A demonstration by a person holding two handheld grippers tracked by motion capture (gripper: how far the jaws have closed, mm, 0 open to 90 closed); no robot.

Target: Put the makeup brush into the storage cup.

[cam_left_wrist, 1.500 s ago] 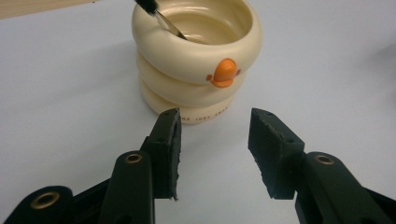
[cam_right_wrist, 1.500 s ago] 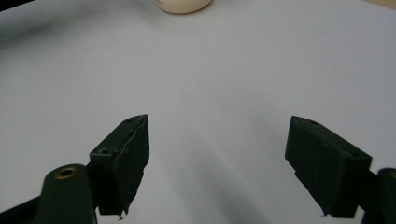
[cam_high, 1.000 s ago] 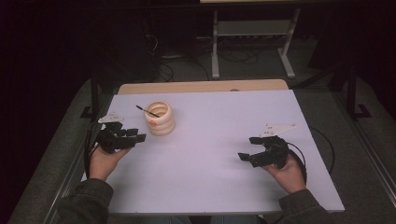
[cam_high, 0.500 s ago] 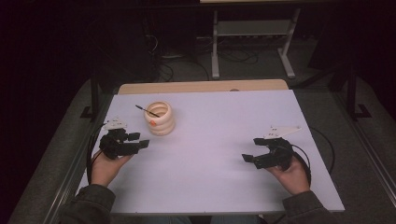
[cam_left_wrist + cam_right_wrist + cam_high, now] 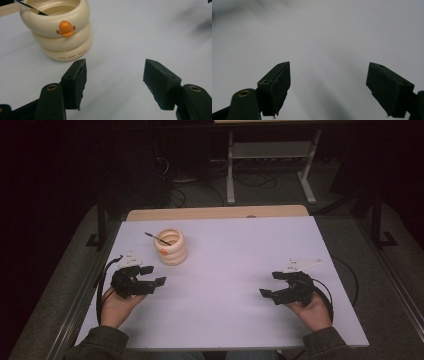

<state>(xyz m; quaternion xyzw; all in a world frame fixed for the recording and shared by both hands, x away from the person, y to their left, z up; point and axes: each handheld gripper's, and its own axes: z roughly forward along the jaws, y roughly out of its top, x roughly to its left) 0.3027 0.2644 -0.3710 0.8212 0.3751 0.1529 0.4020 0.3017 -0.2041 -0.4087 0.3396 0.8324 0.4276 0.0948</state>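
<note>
Two gaping grippers over a smooth pale desk (image 5: pixel 225 265)

The left gripper (image 5: pixel 152 275) and right gripper (image 5: pixel 272 285) both stand wide apart, empty, their black pads rough-edged; a glossy cream ringed cup (image 5: pixel 171 247) holding a thin dark stick (image 5: pixel 157 238) sits just beyond the left.

White table (image 5: pixel 225 270), cream ringed cup (image 5: pixel 171 247) near left.

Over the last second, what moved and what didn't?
The left gripper drew back toward the person, away from the cream ringed cup; the right gripper also slid back slightly. Both are open and hold nothing. The cup, with the thin dark stick resting across its rim, stayed put on the white table.
</note>
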